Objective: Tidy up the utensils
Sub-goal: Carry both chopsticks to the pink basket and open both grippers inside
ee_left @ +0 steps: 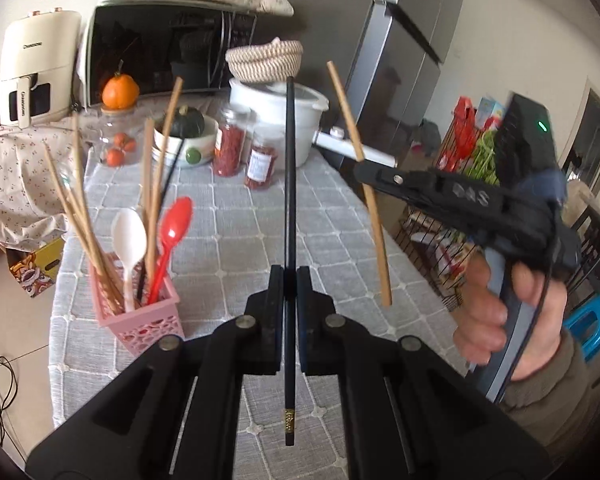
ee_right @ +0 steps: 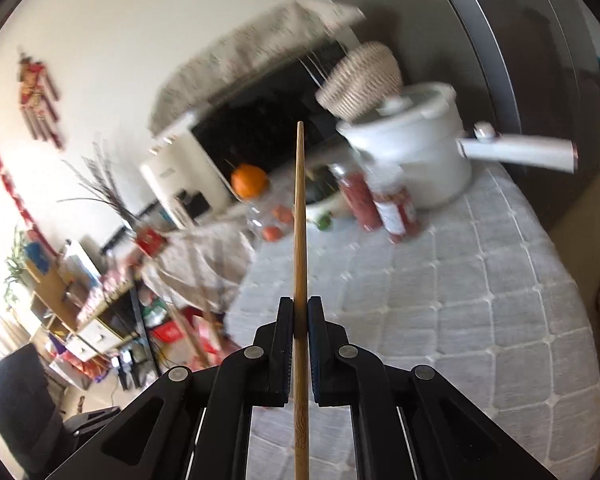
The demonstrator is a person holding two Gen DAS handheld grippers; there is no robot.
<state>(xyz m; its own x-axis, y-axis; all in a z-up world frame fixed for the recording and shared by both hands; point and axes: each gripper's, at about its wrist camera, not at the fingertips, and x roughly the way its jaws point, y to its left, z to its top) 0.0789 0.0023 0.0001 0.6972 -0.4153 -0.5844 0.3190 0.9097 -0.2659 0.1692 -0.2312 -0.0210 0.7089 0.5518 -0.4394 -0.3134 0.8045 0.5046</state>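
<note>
My left gripper (ee_left: 290,276) is shut on a black chopstick (ee_left: 289,184) that points up and away above the table. My right gripper (ee_right: 300,312) is shut on a wooden chopstick (ee_right: 299,216); the left wrist view shows that gripper (ee_left: 364,168) at the right, holding the wooden chopstick (ee_left: 374,224) upright in the air. A pink utensil basket (ee_left: 140,320) stands at the table's left edge. It holds several wooden chopsticks (ee_left: 80,216), a white spoon (ee_left: 129,240) and a red spoon (ee_left: 172,232).
The table (ee_left: 236,240) has a grey quilted cloth. At its far end stand a white pot with a long handle (ee_left: 296,120), two jars of red contents (ee_left: 230,148), a bowl with a squash (ee_left: 186,136) and a microwave (ee_left: 168,48). A wire rack (ee_left: 452,248) stands to the right.
</note>
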